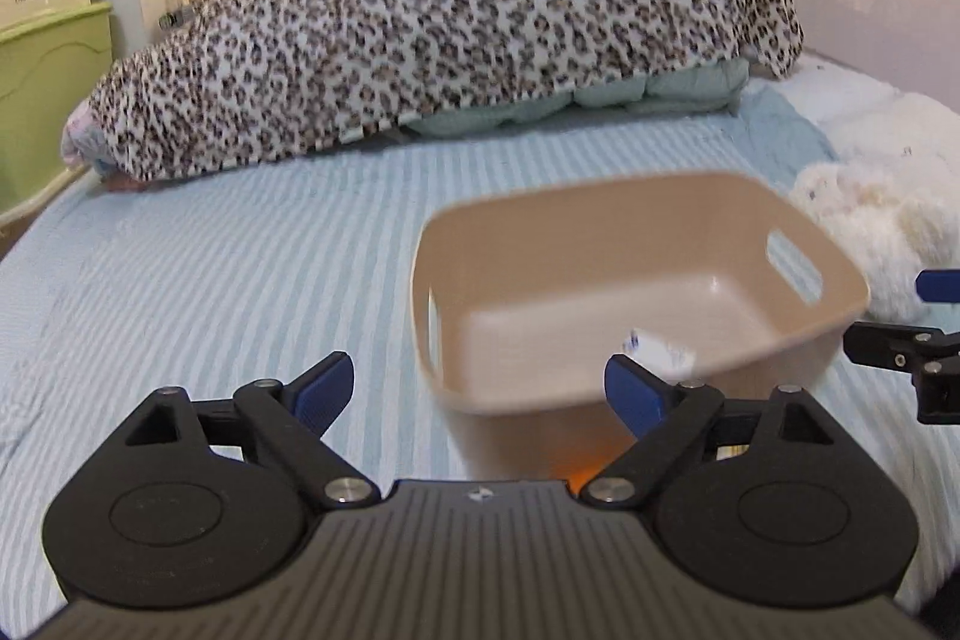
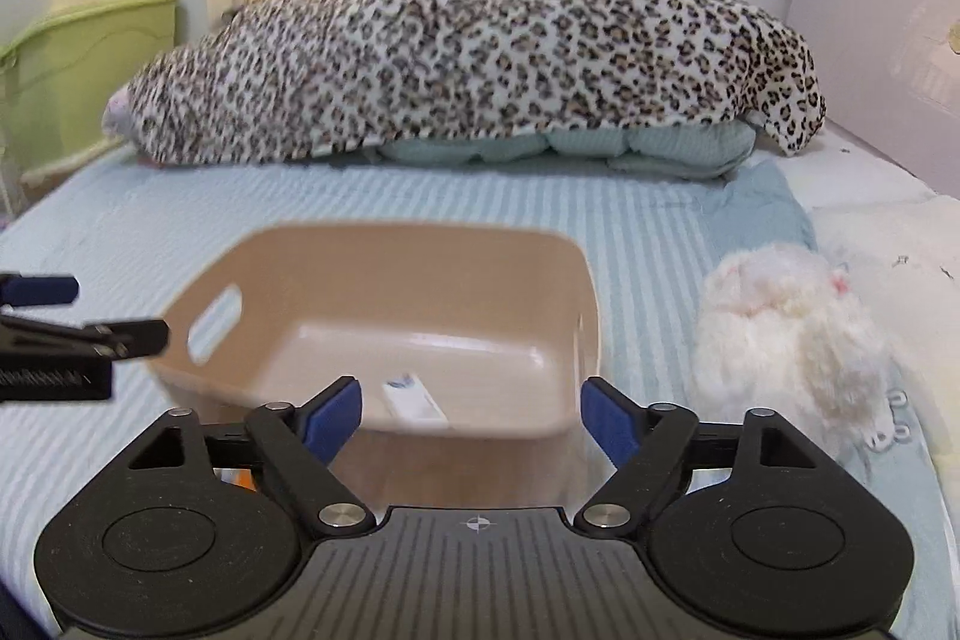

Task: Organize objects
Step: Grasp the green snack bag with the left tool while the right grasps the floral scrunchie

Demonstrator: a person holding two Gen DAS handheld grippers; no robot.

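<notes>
A beige plastic basket (image 1: 636, 244) with slot handles stands on the striped bed, just ahead of both grippers; it also shows in the right wrist view (image 2: 384, 256). A small white tube with blue print (image 2: 415, 403) lies inside it near the front wall, and shows in the left wrist view (image 1: 659, 349). My left gripper (image 1: 477, 391) is open and empty, left of the basket's near corner. My right gripper (image 2: 471, 415) is open and empty, at the basket's front wall. An orange thing (image 1: 585, 475) shows low beside the basket, mostly hidden.
A white fluffy plush toy (image 2: 792, 328) lies right of the basket. A leopard-print blanket (image 2: 468, 52) covers pillows at the bed's far end. Green and cream storage bins (image 2: 84, 58) stand at the left. A wall panel (image 2: 882, 58) runs along the right.
</notes>
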